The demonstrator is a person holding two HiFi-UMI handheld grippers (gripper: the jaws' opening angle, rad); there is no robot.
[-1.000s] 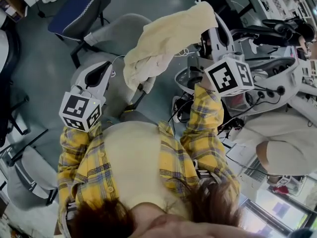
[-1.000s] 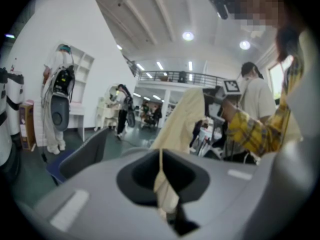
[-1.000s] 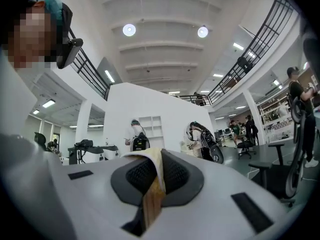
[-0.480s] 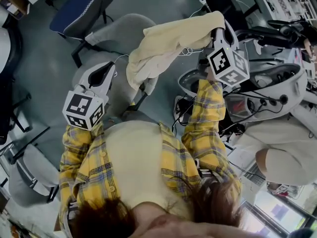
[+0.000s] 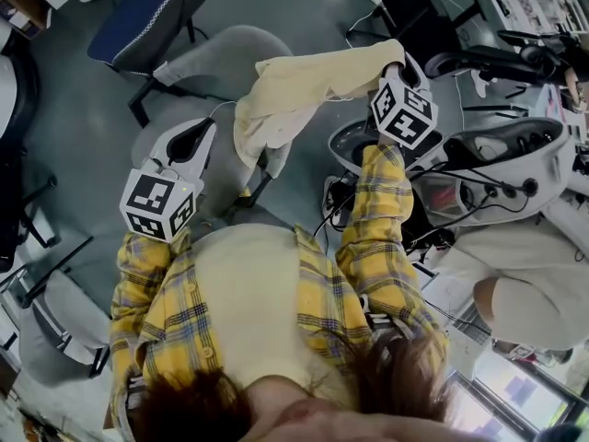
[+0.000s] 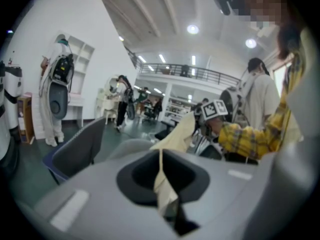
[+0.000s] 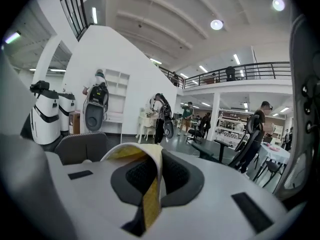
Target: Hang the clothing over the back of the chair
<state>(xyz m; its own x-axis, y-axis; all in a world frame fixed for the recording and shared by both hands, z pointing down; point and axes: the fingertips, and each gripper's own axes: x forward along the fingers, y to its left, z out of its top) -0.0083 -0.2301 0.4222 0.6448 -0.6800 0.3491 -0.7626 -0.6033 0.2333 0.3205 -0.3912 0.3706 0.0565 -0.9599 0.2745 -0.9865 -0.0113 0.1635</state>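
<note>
The clothing (image 5: 304,86), pale yellow, stretches above the grey chair (image 5: 216,63) between our left gripper (image 6: 167,209) and right gripper (image 7: 147,204); we clench both pairs of jaws on its fabric.

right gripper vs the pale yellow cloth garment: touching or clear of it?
Touching. The right gripper view shows the right gripper with its jaws closed on a fold of the pale yellow cloth garment.

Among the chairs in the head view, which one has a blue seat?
The office chair at the upper left, beyond the grey chair near the pale yellow garment. The other chairs look grey or black.
</note>
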